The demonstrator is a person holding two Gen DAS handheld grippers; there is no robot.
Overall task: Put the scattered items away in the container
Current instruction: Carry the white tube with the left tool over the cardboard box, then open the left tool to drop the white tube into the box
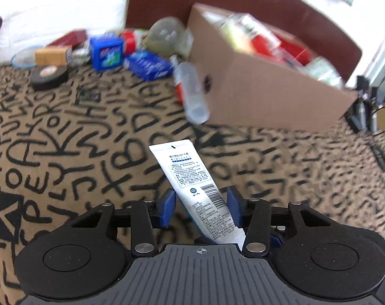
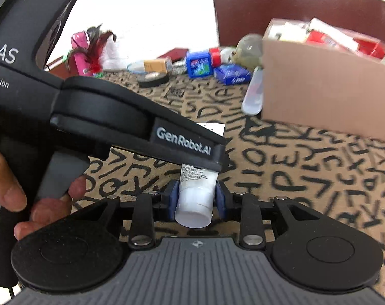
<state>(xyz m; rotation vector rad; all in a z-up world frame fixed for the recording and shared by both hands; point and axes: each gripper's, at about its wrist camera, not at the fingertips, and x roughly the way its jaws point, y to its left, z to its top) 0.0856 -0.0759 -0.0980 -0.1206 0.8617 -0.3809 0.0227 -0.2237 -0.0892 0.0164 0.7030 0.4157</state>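
A white tube (image 1: pixel 190 175) with printed text hangs over the letter-patterned cloth, held at both ends. In the left wrist view my left gripper (image 1: pixel 198 195) has its blue pads against the tube's two edges, shut on it. In the right wrist view my right gripper (image 2: pixel 196 195) is shut on the tube's cap end (image 2: pixel 192 216). There the left gripper's black finger (image 2: pixel 187 142) crosses over the tube from the left. The cardboard box (image 1: pixel 256 96), filled with several packets, stands ahead and to the right, also seen in the right wrist view (image 2: pixel 319 89).
Along the table's far edge lie a black tape roll (image 1: pixel 48 76), a blue box (image 1: pixel 107 54) and a blue pack (image 1: pixel 149 64). A clear tube (image 1: pixel 192 94) leans by the cardboard box. A pink feathered item (image 2: pixel 83 53) stands far left. A person's hand (image 2: pixel 40 203) holds the left gripper's handle.
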